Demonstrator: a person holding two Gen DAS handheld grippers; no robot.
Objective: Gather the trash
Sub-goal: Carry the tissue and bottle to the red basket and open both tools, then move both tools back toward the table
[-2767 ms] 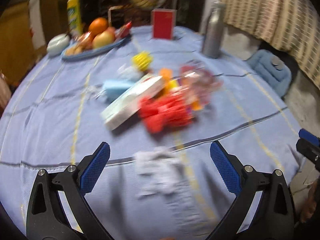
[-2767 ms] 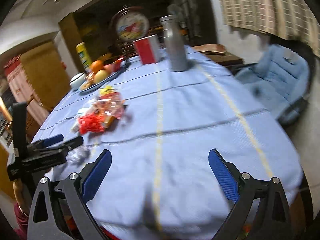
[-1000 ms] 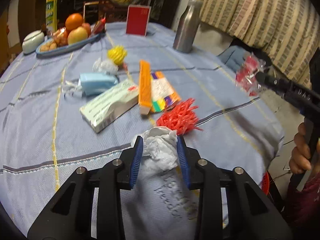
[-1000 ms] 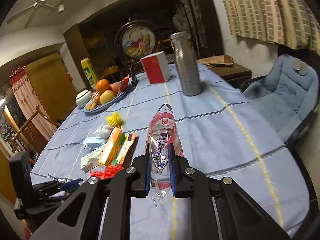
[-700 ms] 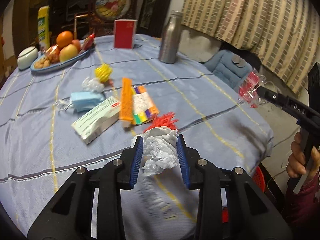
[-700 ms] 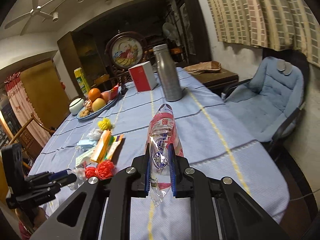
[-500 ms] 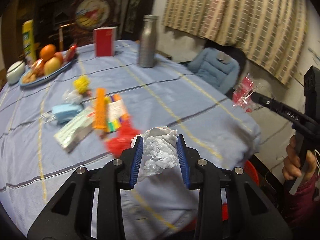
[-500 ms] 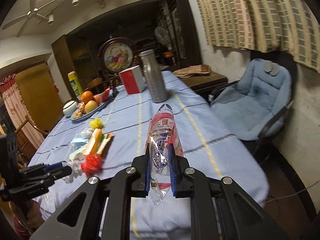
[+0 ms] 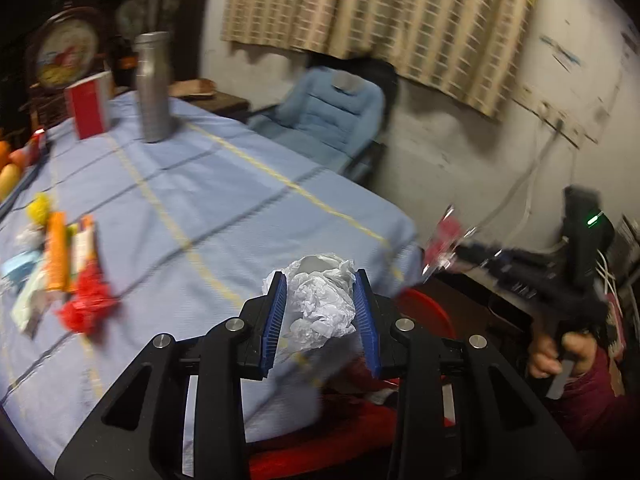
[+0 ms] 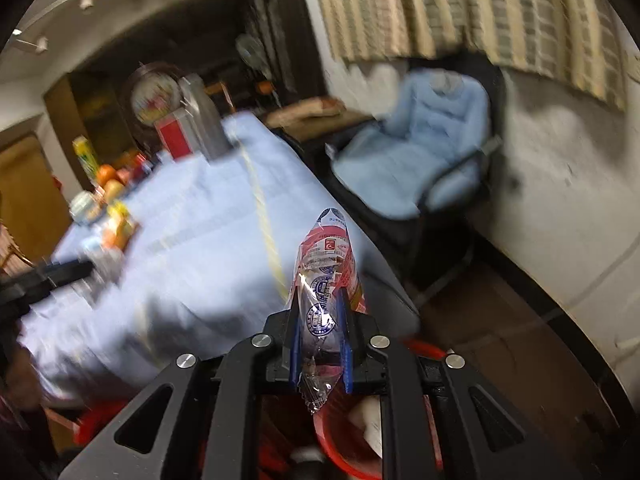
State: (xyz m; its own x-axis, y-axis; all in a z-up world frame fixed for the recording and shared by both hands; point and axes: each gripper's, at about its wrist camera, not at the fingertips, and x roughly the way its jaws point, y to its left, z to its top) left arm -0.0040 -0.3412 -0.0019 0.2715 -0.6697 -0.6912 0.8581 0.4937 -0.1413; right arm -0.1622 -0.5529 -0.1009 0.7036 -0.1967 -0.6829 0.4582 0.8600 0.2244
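left wrist view: a table under a pale blue cloth [image 9: 224,200] fills the left half, with a steel bottle [image 9: 153,88] and a red box [image 9: 89,105] standing near its far end and a round framed picture [image 9: 66,54] in the dark behind them. a loose row of litter lies along the left side of the cloth: an orange packet [image 9: 57,252], a striped packet beside it, a pale carton, and a crumpled red wrapper [image 9: 87,307] nearest the camera. a blue padded chair [image 9: 332,120] sits beyond the table's corner under a checked curtain [image 9: 380,16]. below the table edge, a red bin [image 9: 426,314] shows partly behind the fingers.

the left gripper [image 9: 320,312] is clamped on a ball of crumpled white tissue [image 9: 320,300]; the tissue sits between the blue pads and bulges past the tips, in the air over the table's near corner. to the right, a hand [image 9: 556,354] holds the right gripper [image 9: 466,254], blurred, with a red and clear bit of plastic at its tip.

in the right wrist view, the right gripper [image 10: 320,344] pinches a clear snack wrapper with red print [image 10: 326,280]. the wrapper stands up past the fingertips and its twisted tail hangs below the pads. the red bin's rim [image 10: 332,446] lies directly beneath, with something white inside. the table cloth [image 10: 192,240] and the chair [image 10: 420,160] are blurred.
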